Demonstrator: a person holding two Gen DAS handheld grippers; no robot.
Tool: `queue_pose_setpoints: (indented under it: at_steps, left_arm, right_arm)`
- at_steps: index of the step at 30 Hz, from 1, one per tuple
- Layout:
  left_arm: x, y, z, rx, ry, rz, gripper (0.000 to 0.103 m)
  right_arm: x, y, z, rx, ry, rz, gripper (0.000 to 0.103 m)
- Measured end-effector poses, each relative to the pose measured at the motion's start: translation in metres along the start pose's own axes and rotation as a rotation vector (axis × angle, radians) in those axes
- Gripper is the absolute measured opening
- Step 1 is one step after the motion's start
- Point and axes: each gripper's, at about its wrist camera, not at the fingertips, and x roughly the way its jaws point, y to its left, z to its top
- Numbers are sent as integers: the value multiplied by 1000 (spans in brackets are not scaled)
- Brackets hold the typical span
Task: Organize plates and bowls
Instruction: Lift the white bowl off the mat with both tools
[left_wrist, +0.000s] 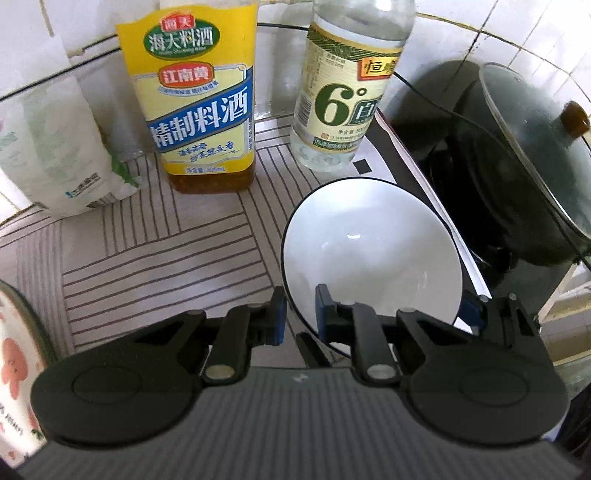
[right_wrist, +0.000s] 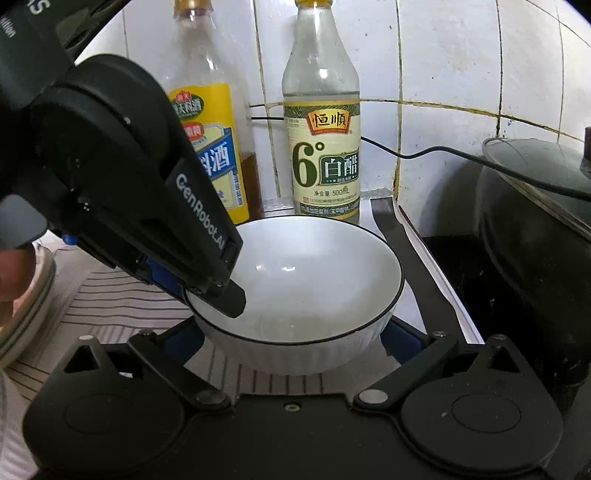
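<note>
A white bowl with a thin black rim (left_wrist: 373, 251) is tilted in the left wrist view. My left gripper (left_wrist: 301, 314) is shut on its near-left rim, one finger inside and one outside. In the right wrist view the same bowl (right_wrist: 314, 280) sits low over the striped mat between my right gripper's wide-open fingers (right_wrist: 291, 343). The left gripper (right_wrist: 218, 291) comes in from the upper left and pinches the bowl's left rim. The right fingers stand beside the bowl; contact with it cannot be told.
A yellow cooking-wine bottle (left_wrist: 199, 103) and a white vinegar bottle (left_wrist: 343, 92) stand against the tiled wall behind the bowl. A dark pot with a glass lid (left_wrist: 524, 166) is on the right. A white bag (left_wrist: 48, 155) stands left. A patterned dish edge (left_wrist: 14, 369) lies near left.
</note>
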Motion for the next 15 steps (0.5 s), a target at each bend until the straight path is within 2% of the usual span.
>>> queue_pose_setpoints:
  at_steps: [6, 15]
  left_arm:
    - [-30, -6, -17, 43, -28, 31, 15]
    - [-73, 0, -48, 25, -45, 48, 15]
  right_arm:
    - [-26, 10, 0, 26, -9, 11, 102]
    - [-70, 33, -1, -5, -5, 33, 102]
